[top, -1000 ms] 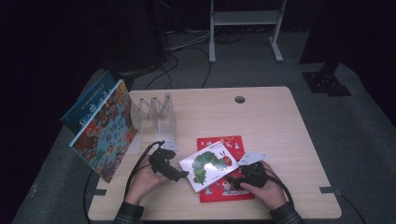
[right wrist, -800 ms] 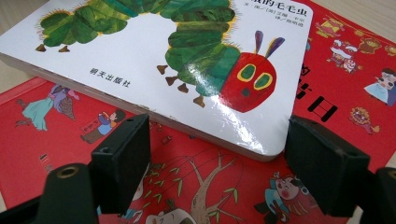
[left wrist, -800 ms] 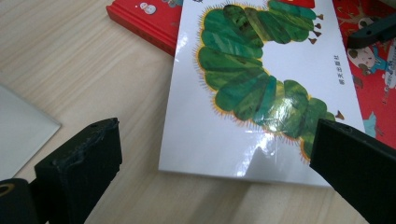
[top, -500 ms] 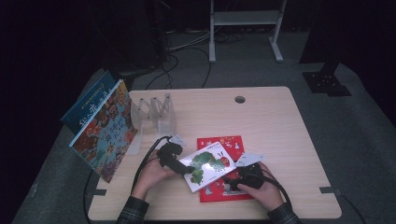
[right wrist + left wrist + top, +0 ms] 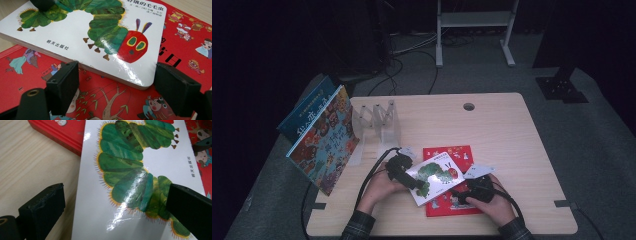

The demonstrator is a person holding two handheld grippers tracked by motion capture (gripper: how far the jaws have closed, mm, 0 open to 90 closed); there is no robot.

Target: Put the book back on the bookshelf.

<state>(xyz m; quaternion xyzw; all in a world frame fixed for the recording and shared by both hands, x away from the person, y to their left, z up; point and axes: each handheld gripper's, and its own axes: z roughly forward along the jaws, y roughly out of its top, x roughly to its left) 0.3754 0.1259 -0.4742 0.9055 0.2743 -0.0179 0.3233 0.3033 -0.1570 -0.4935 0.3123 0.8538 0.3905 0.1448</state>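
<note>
A white board book with a green caterpillar (image 5: 438, 174) lies askew on a flat red picture book (image 5: 452, 200) near the table's front edge. My left gripper (image 5: 416, 182) is at the white book's left end. In the left gripper view it (image 5: 116, 217) stands open, one jaw over the bare table and the other over the cover (image 5: 130, 170). My right gripper (image 5: 458, 194) is at the book's right front; its jaws (image 5: 120, 92) have just been opening. They hover over the red book (image 5: 105, 100), just short of the white book's near edge (image 5: 100, 32), pressing on nothing.
Clear plastic book dividers (image 5: 378, 122) stand at the back left of the table (image 5: 512, 135). Two large picture books (image 5: 323, 139) lean off the table's left edge beside them. A cable hole (image 5: 469, 106) is at the back. Cables trail from both grippers toward the person.
My left gripper has slid right and slightly down, up to the white book's left end. The right hand and both books have kept still.
</note>
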